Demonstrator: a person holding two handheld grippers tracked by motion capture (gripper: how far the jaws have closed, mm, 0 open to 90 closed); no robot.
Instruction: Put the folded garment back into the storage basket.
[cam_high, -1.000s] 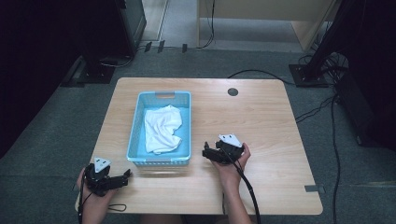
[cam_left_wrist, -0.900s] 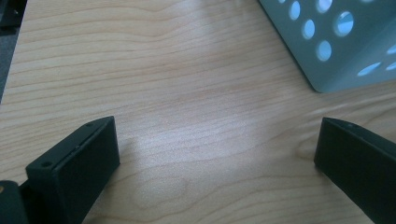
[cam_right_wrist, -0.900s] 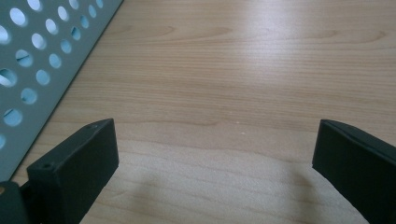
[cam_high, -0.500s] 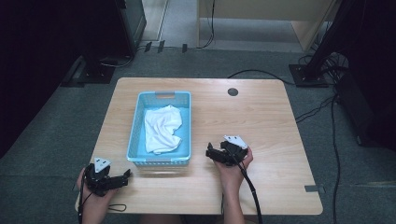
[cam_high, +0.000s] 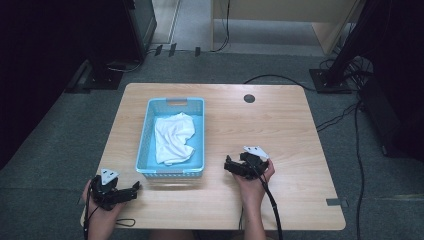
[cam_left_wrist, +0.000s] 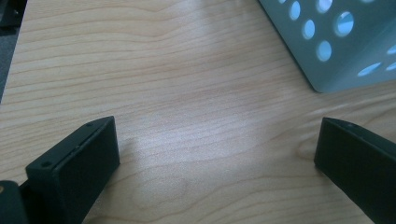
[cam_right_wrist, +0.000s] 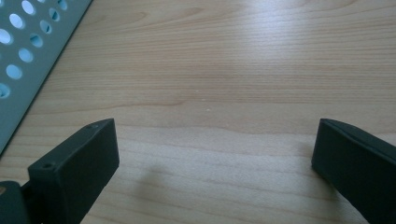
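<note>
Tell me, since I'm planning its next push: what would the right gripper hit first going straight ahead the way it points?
Probably the blue basket: the right gripper, jaws open, points toward its near right wall across bare table. Its own view puts that wall left of centre, so it might only graze it.

a lab-like room: grey carpet floor (cam_high: 60, 150), trailing cables (cam_high: 357, 130), dark equipment stands (cam_high: 332, 80) around a wooden table (cam_high: 280, 130).

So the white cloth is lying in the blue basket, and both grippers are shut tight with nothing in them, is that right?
Not quite: the grippers are open, not shut. In the left gripper view and the right gripper view the black jaws stand wide apart over bare wood. The rest holds: the white cloth lies in the blue basket, and the left gripper and right gripper hold nothing, as the high view shows.
</note>
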